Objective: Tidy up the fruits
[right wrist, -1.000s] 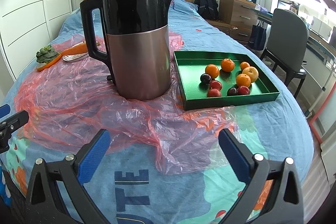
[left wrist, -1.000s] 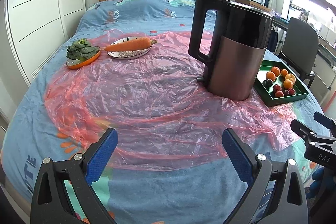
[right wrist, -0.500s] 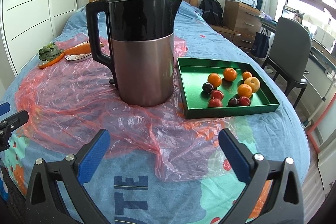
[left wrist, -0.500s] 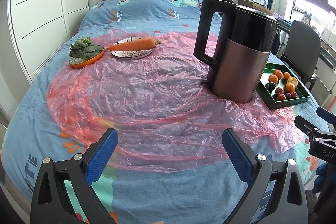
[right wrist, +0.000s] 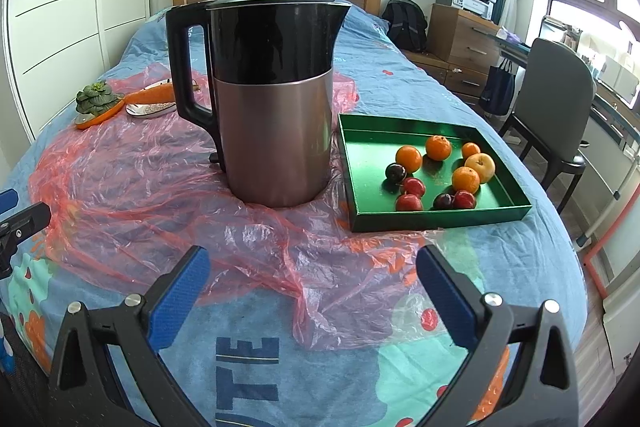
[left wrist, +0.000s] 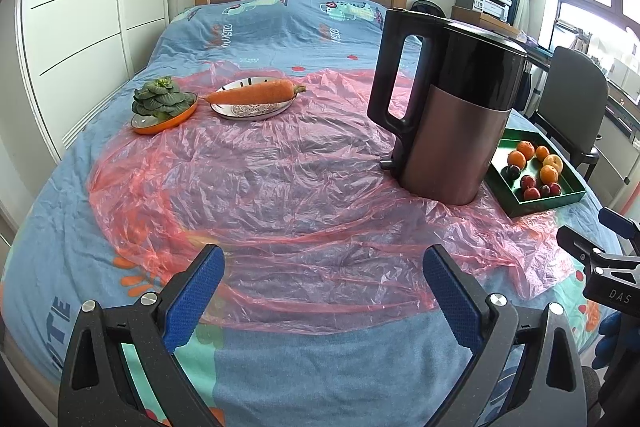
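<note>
A green tray lies on the bed to the right of a tall kettle; in it sit several oranges, a yellow apple and several dark red plums. The tray also shows in the left wrist view, behind the kettle. My right gripper is open above the bed's front edge, short of the tray, holding nothing. My left gripper is open and empty over the pink plastic sheet.
A carrot lies on a patterned plate at the far left, beside an orange dish with a green vegetable. A grey chair, a wooden dresser and a desk stand right of the bed. White wardrobe doors line the left.
Both grippers have pulled back a little from the bed, so the kettle and tray look smaller and farther. Both stay open. Nothing on the bed has moved.
</note>
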### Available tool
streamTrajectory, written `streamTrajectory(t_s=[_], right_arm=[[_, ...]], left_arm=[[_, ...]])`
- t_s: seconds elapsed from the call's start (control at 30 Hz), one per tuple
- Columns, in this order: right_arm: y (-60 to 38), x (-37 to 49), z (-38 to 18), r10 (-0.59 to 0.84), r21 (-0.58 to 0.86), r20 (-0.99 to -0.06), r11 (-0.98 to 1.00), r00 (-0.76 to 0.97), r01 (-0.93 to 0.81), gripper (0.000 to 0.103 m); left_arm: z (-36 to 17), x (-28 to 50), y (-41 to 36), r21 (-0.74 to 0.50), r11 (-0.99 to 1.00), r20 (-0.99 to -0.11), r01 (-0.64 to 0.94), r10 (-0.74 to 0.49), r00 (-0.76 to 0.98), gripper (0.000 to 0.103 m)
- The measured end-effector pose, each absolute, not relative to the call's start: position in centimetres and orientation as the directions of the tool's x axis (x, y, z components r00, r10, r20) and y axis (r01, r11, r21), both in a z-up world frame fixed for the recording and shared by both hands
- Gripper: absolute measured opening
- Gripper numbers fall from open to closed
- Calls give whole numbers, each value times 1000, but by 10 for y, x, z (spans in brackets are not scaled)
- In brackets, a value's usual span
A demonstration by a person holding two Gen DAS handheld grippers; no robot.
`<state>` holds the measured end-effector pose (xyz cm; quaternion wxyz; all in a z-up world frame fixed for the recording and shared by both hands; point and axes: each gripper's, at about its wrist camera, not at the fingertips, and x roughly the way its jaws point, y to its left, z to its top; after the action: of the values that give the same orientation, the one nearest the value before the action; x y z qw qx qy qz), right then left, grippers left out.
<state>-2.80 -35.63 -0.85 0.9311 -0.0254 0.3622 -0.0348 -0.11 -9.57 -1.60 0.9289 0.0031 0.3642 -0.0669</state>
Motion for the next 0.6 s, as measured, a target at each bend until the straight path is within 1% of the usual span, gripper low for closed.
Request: streamTrajectory(t_s=[0.6], right_arm=[[-358, -28, -13, -81, -72, -680, 996, 729, 44, 103]], left_arm=[[-18, 1, -95, -51, 991, -682, 126, -127, 720, 98]])
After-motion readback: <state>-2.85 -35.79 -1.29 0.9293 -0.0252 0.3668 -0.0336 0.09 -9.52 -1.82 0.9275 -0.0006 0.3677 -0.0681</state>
